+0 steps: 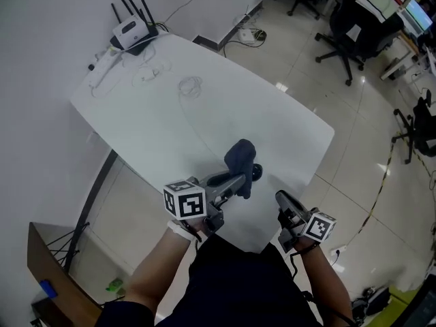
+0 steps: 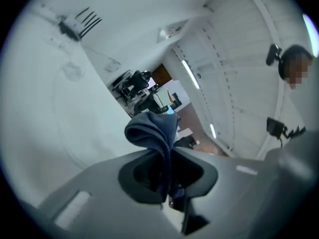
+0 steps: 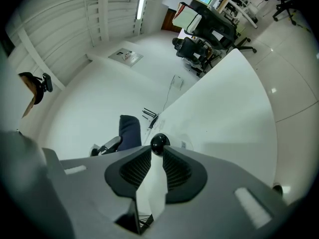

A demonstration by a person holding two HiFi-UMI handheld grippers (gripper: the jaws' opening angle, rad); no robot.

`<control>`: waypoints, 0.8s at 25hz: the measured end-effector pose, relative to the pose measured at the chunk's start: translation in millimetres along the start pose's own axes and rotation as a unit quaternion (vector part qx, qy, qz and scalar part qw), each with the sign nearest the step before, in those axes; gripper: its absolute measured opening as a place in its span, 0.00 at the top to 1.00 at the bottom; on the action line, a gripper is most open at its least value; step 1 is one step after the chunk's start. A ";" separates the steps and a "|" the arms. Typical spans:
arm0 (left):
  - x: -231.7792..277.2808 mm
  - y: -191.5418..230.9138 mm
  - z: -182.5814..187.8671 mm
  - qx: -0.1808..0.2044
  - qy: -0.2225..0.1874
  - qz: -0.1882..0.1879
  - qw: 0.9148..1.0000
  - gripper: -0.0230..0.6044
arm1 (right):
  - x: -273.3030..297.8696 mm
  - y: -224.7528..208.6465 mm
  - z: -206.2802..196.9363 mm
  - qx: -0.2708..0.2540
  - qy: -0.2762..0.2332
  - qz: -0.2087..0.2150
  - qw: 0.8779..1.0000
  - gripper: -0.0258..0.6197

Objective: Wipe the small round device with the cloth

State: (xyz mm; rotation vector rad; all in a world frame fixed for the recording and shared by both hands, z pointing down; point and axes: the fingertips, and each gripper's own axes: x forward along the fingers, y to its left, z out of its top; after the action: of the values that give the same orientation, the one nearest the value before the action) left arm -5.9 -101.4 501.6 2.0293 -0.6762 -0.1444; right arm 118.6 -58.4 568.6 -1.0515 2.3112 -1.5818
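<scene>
Pre-wipe: left tool (image 2: 167, 154) clamps cloth (image 2: 152, 128); right tool (image 3: 157, 154), jaws apart and empty, faces device (image 3: 159, 143) on table (image 3: 224, 108); next, probably steady device, then rub.

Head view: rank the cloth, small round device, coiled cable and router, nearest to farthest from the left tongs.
1. Cloth, clamped in the left tongs.
2. Small round device, just right of the cloth.
3. Coiled cable, mid-table.
4. Router, far corner by the wall.
</scene>
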 end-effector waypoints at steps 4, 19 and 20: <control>0.8 44.4 -19.2 -0.075 0.017 0.001 0.997 0.87 | 10.7 14.5 -2.0 -0.005 0.003 0.004 1.000 0.84; -18.1 160.9 -54.7 -0.053 0.119 0.095 0.987 0.87 | 52.6 16.7 -22.1 0.006 0.017 -0.006 1.000 0.84; -23.8 169.3 -52.6 -0.015 0.136 0.123 0.983 0.87 | 57.1 17.5 -23.7 0.006 0.019 -0.004 1.000 0.84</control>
State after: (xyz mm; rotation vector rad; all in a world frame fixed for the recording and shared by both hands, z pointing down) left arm -75.2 -114.9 666.0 1.8724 -0.7378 0.2619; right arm 56.6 -72.2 578.3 -1.0385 2.3223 -1.6309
